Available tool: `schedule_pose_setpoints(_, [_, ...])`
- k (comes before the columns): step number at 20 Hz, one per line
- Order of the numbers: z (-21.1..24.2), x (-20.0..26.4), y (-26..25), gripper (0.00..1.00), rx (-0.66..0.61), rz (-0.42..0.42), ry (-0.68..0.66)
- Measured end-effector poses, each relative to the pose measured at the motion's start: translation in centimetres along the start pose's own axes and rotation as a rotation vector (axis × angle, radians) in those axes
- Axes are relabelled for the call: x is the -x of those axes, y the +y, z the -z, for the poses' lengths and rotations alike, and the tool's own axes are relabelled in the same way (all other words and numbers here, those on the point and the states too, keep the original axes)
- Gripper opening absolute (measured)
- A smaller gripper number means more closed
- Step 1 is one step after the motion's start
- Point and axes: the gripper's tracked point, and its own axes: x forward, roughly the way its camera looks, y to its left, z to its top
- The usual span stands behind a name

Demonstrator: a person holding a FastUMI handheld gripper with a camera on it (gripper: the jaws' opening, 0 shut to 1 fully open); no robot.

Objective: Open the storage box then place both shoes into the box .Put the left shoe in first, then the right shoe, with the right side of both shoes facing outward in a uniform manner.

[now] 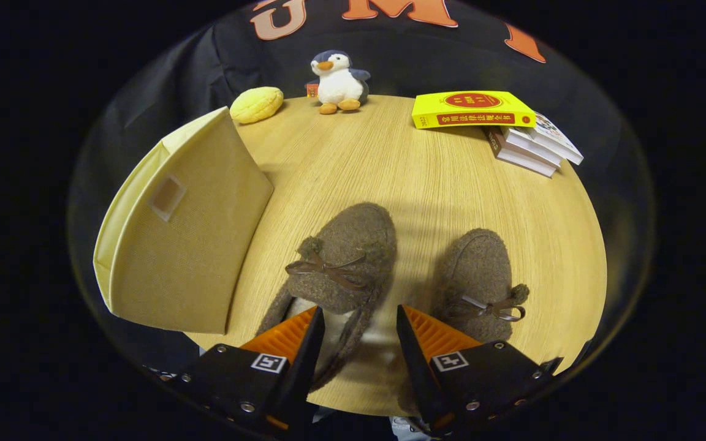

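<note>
Table (426,184): matt wood grain. Storage box (187,233): coarse woven cloth. 2 slippers (341,257): fuzzy wool-like fabric. Penguin toy (339,79): plush. Yellow book (472,109): glossy cover.

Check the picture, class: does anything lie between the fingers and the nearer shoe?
Nothing visible does. The open gripper hangs just over the left-hand shoe, whose heel rim lies between the fingers. The second shoe lies beside it; the storage box looks still closed.

We see a staged recording booth: a wooden table (426,184), black cloth wall (175,79), plush penguin (339,81) at upper centre, books (512,131) upper right.
</note>
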Motion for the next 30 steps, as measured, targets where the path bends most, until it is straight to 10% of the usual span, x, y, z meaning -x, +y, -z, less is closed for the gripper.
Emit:
schedule_pose_setpoints(12, [-1.6, -2.2, 0.0, 0.03, -0.104, 0.034, -0.033])
schedule_pose_setpoints(30, [-14.9, 10.9, 15.7, 0.02, -0.061, -0.210, -0.121])
